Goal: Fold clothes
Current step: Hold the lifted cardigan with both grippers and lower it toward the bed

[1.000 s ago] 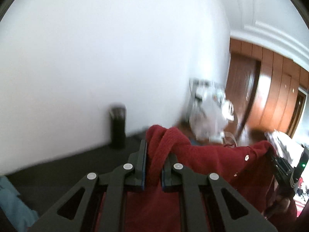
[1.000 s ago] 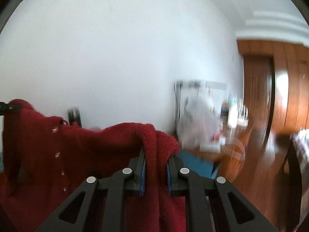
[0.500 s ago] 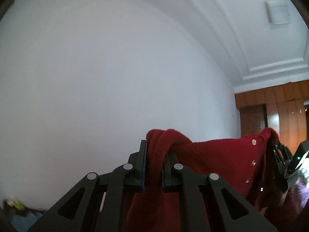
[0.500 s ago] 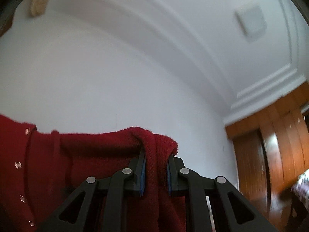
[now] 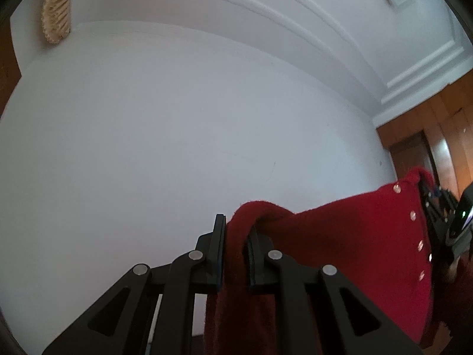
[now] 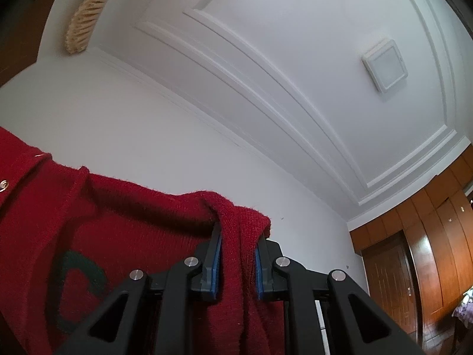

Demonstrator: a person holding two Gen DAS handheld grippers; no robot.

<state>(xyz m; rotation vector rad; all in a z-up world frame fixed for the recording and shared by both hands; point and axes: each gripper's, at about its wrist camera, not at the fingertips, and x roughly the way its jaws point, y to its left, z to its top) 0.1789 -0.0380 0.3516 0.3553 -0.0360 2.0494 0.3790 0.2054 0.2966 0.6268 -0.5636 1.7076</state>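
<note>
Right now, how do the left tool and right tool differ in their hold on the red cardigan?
Left tool: jaws opening, knit folds over one finger, pads dark. Right tool: blue pads pinched on a bunched edge, tilted steeper toward the ceiling. Both hold the red cardigan by its top edge, stretched between them.

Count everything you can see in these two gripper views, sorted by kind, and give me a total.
Red cardigan: 1
Grippers: 2, the left gripper and the right gripper, each shut on the cardigan
Square ceiling light: 1
Woven straw piece: 1
Total: 5
</note>
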